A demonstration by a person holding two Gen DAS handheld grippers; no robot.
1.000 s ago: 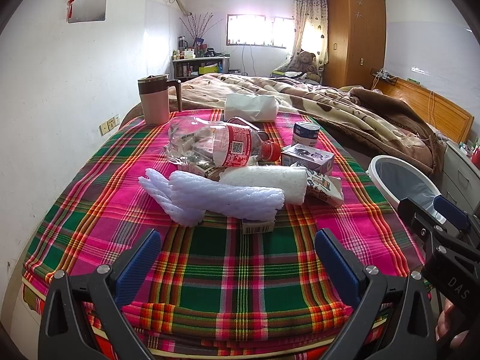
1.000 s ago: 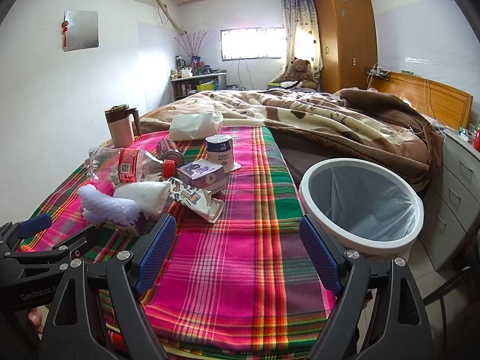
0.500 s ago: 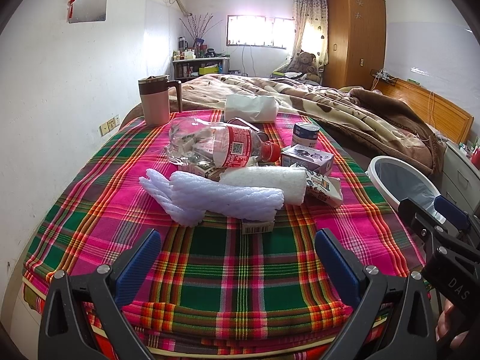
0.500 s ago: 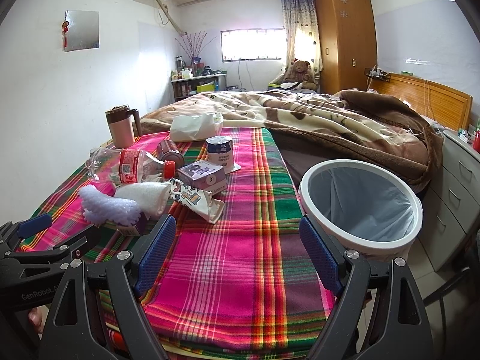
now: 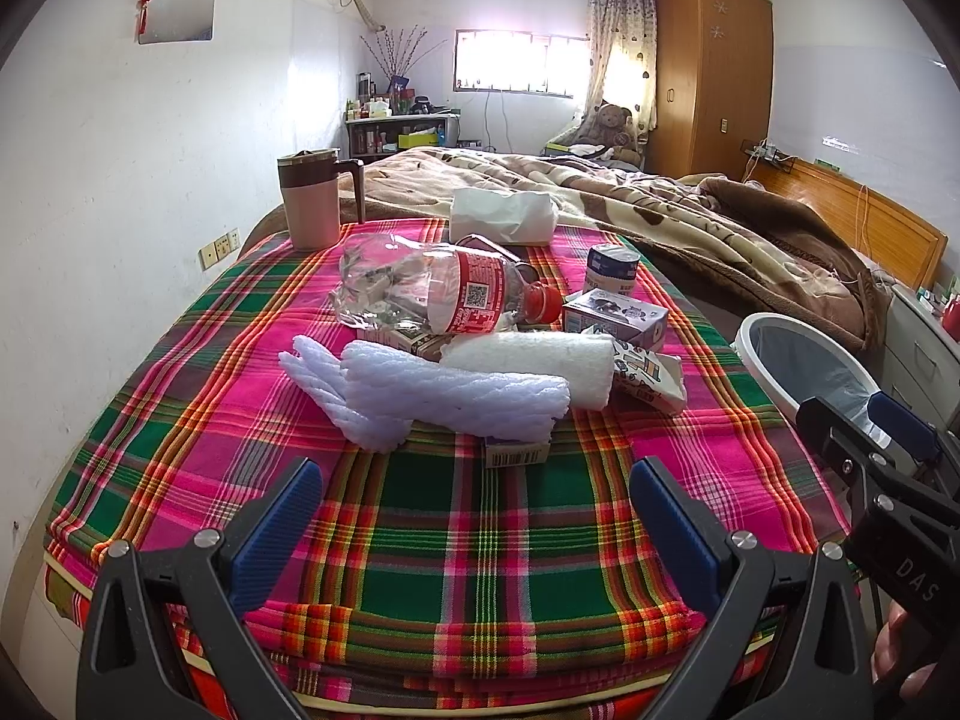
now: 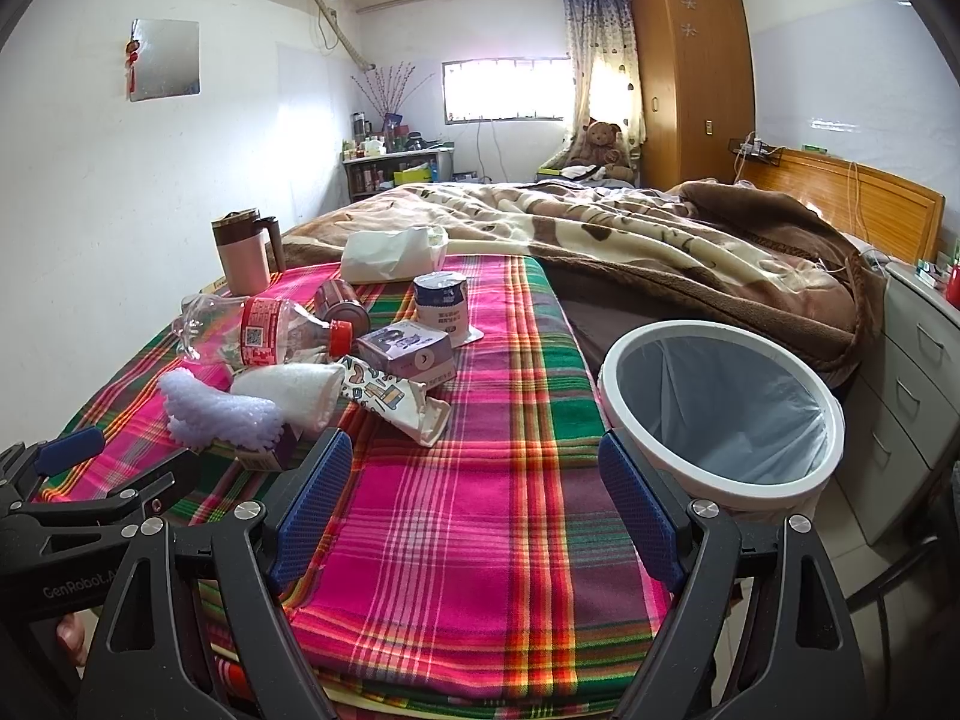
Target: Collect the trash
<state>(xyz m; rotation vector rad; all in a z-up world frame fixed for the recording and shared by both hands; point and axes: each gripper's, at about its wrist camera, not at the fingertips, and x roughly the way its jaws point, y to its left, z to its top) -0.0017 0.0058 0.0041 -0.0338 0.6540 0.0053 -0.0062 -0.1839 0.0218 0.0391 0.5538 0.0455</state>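
Nothing moved since earlier frames; both grippers hold same pose.

Left wrist view: left gripper (image 5: pixel 474 510) fingers spread wide, empty, low over plaid blanket (image 5: pixel 468 546). Trash pile just ahead: lavender foam sheet (image 5: pixel 444 393), white foam roll (image 5: pixel 534 360), crushed bottle (image 5: pixel 444 294), small carton (image 5: pixel 618 318).

Right wrist view: right gripper (image 6: pixel 474 492) fingers spread, empty. White trash bin (image 6: pixel 720 408) beside bed, right of far fingertip. Trash pile ahead-left; snack wrapper (image 6: pixel 402 405) nearest.
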